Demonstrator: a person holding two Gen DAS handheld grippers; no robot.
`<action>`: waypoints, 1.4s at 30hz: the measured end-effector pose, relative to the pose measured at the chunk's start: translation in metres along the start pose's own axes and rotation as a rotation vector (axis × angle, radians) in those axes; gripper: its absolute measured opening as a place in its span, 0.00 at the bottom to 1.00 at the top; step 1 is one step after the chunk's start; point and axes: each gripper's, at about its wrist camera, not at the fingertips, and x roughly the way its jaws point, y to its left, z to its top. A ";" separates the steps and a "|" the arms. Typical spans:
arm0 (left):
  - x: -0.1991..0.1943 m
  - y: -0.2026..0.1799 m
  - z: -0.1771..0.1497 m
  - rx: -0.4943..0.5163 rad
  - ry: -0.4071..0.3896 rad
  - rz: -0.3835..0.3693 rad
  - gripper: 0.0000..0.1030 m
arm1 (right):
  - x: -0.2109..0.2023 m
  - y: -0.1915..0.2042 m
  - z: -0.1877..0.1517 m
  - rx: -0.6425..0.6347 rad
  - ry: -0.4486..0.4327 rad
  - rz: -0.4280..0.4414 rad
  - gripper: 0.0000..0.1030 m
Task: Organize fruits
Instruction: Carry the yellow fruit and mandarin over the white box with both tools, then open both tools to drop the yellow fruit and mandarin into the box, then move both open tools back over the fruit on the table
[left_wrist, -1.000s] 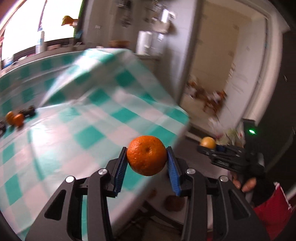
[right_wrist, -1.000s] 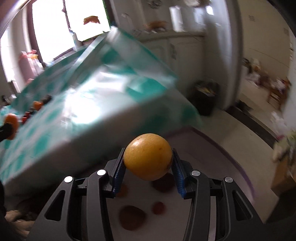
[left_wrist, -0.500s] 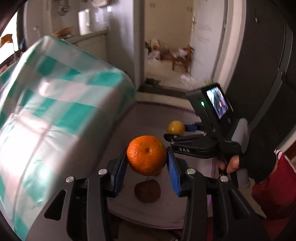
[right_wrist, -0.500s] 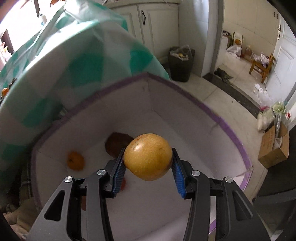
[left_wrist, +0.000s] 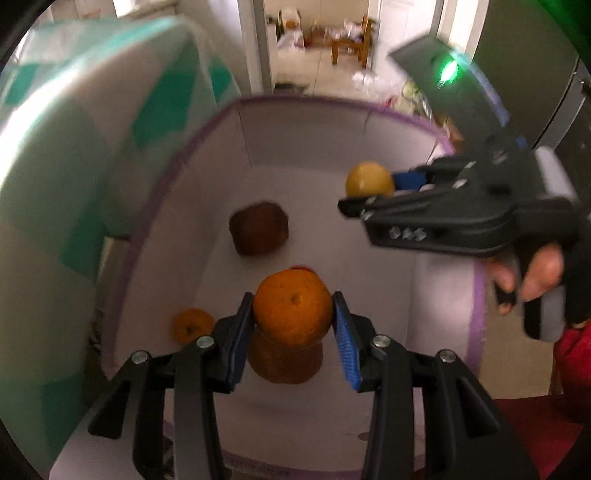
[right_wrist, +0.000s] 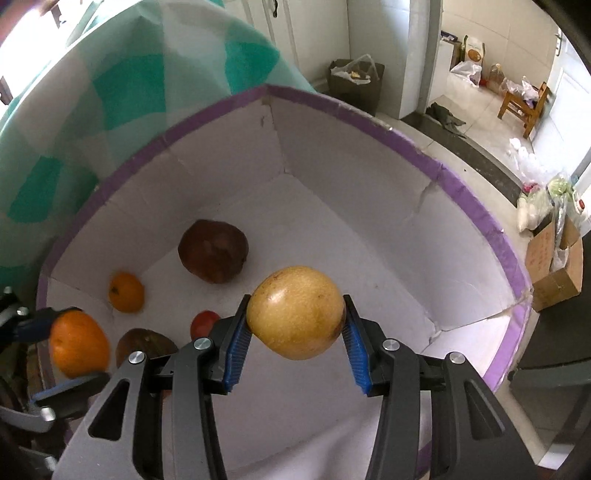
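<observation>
1. The left tongs (left_wrist: 293, 317) were clamped narrowly on an orange (left_wrist: 292, 307), blue pads pressing both its sides, exactly as a second before.
2. The right tongs (right_wrist: 295, 325) were closed to a middling gap on a yellow fruit (right_wrist: 295, 312), the grip likewise unchanged.
3. A second earlier the left wrist view looked across the checked tablecloth (left_wrist: 66, 184) on the bench, with the orange above the cloth's edge; it had since tipped downward, so the orange hung over the open white box (left_wrist: 369, 122) with a purple rim.
4. The right wrist view had also tipped down: the box, barely glimpsed below the cloth a second before, filled the picture, and the yellow fruit hung above its floor.
5. In the left wrist view the right tongs (left_wrist: 369, 195) had come nearer and stood over the far right part of the box, gripped by a gloved hand (left_wrist: 535, 280).
6. In the box lay a dark brown fruit (right_wrist: 213, 251), a small orange (right_wrist: 125, 291), a small red fruit (right_wrist: 205, 323) and another brown fruit (right_wrist: 144, 345), all apart from the held ones.
7. The left tongs (right_wrist: 55, 347) showed at the right wrist view's left edge, orange over the box's near corner.
</observation>
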 end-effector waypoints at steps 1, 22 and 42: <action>0.007 0.000 0.000 -0.001 0.022 0.002 0.40 | 0.000 0.002 0.000 -0.008 0.006 -0.006 0.45; 0.027 -0.018 -0.007 0.032 0.058 0.000 0.72 | 0.007 0.014 0.000 -0.047 0.047 -0.054 0.48; -0.198 0.055 -0.074 -0.069 -0.585 0.375 0.98 | -0.075 0.063 0.029 -0.124 -0.206 -0.043 0.79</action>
